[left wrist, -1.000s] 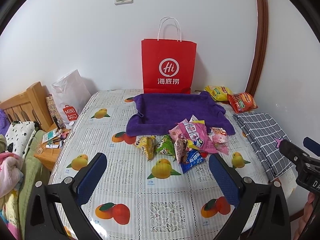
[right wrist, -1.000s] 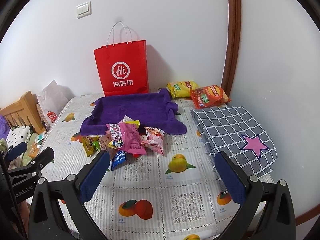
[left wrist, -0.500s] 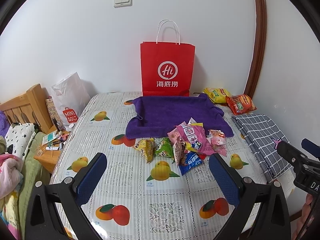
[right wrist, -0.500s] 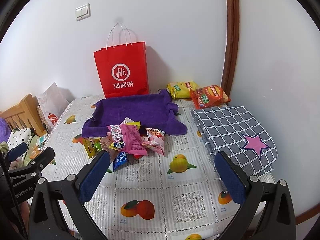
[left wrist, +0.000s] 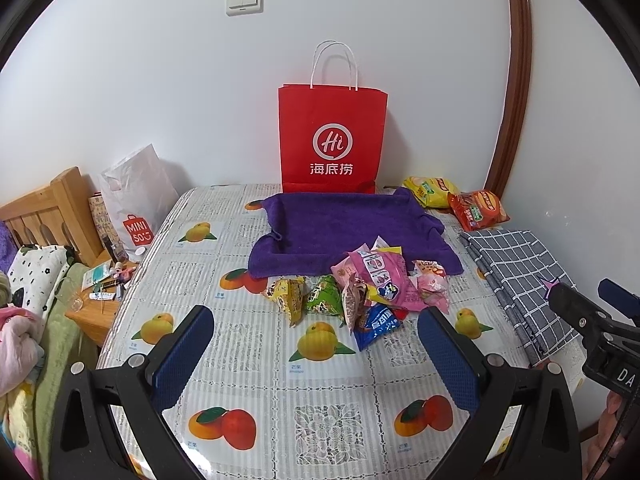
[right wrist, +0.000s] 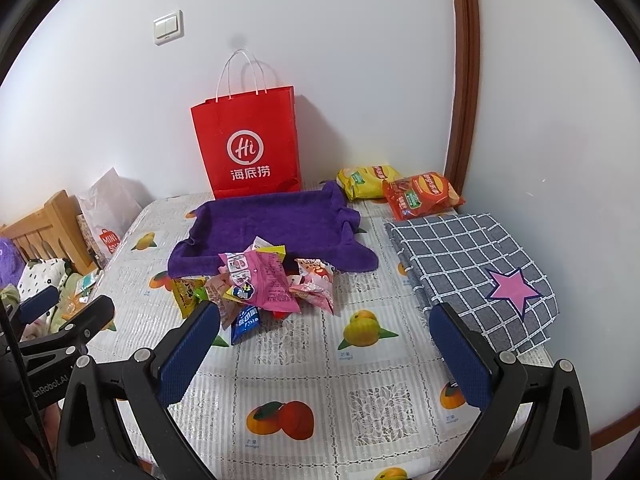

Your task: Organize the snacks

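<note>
The surface (left wrist: 328,364), covered with a plastic cloth printed with mangoes and peaches, is carrying everything, and the tall red paper bag (left wrist: 333,142) is standing upright at its far edge against the wall. Just in front of the bag a purple towel (left wrist: 344,228) is lying with its edges turned up like a shallow tray, and to the right a folded grey checked cloth (right wrist: 472,264) with a pink star is resting near the corner. Two bigger chip bags, the yellow chip bag (right wrist: 366,182) and the red chip bag (right wrist: 422,196), are lying beside the wall, well apart from the main pile. The snack pile (left wrist: 360,288) is sitting at the near edge of the towel, partly on it: the pink packet (left wrist: 386,276) is on top, with the green packet (left wrist: 324,300), the yellow packet (left wrist: 290,294) and the blue packet (left wrist: 378,324) around it. These packets are probably light, soft and air-filled, with slippery foil, so I am judging that a crimped end seam is the better place to pinch than the puffy middle, which could crush or slide out. The left hand-held gripper (left wrist: 316,354) is hovering before the pile with its jaws spread wide and empty, and the right hand-held gripper (right wrist: 324,350) is also released, holding nothing.
</note>
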`<state>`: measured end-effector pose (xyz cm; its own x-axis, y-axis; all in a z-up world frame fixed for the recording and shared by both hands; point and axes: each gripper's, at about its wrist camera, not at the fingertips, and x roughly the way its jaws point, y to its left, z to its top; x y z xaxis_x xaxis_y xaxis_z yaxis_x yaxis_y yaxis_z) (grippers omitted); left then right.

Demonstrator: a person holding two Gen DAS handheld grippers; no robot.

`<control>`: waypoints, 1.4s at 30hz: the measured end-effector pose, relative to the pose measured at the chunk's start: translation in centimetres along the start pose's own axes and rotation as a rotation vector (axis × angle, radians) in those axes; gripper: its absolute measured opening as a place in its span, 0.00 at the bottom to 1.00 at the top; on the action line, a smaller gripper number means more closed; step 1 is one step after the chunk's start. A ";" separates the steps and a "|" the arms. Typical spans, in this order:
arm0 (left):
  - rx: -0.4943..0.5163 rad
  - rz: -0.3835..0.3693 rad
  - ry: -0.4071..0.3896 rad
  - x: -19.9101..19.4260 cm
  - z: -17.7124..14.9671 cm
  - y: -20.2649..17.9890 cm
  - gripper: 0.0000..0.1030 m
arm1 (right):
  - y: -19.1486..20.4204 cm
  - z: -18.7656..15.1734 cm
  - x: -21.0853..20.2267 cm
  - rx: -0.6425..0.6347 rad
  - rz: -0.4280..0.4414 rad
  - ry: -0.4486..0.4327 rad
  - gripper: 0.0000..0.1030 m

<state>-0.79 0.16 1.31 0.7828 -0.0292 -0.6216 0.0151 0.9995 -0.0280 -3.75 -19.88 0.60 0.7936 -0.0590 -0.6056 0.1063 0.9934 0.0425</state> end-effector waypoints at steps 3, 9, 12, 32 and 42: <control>0.005 -0.002 0.002 0.1 0.1 -0.1 1.00 | 0.0 0.0 -0.1 -0.001 -0.001 -0.006 1.00; 0.012 0.019 -0.009 0.2 -0.1 -0.3 1.00 | 0.0 0.1 0.2 0.004 0.003 -0.004 1.00; 0.009 0.012 -0.003 0.6 -0.1 -0.3 1.00 | 0.0 0.2 0.4 -0.002 0.002 -0.002 1.00; -0.018 0.027 0.123 8.6 0.1 1.7 1.00 | 0.1 0.5 8.7 0.010 0.010 0.092 1.00; -0.047 0.064 0.223 14.0 -0.6 3.5 1.00 | -0.1 0.2 15.9 -0.001 0.004 0.197 1.00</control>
<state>9.90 3.28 -7.96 0.6241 0.0267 -0.7809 -0.0631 0.9979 -0.0163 8.94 -20.96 -8.88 0.6611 -0.0346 -0.7495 0.1026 0.9937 0.0446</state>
